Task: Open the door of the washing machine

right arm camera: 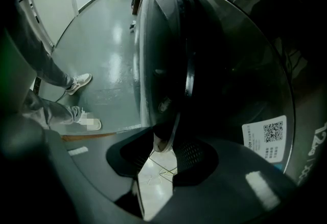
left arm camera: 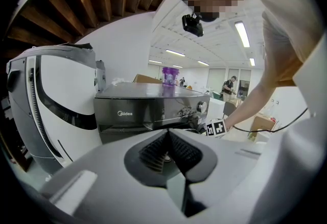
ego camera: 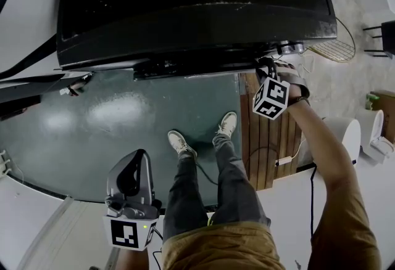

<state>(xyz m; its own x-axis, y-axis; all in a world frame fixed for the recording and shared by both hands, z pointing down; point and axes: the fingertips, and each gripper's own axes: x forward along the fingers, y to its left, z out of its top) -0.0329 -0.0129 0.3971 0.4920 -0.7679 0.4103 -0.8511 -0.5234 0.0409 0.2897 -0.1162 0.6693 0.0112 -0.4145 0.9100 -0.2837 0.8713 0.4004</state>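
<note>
Washing machine (ego camera: 185,4) sits at the far side of the head view, dark top panel toward the camera, front facing the person's shoes (ego camera: 179,142) on the green floor (ego camera: 111,114).

Right gripper (ego camera: 266,71) is at the right end of the machine's front, pointing steeply down. Its own view shows the jaws clamped on the rim of the round door (right arm camera: 214,64) – the rim edge runs straight in between the pads (right arm camera: 191,154). Can't tell if the latch has let go.

White QR label (right arm camera: 265,138) is on the front panel, right of the door.

Left gripper (ego camera: 137,161) is held back at near left, well apart from the machine – jaws clenched together, nothing between them.
</note>
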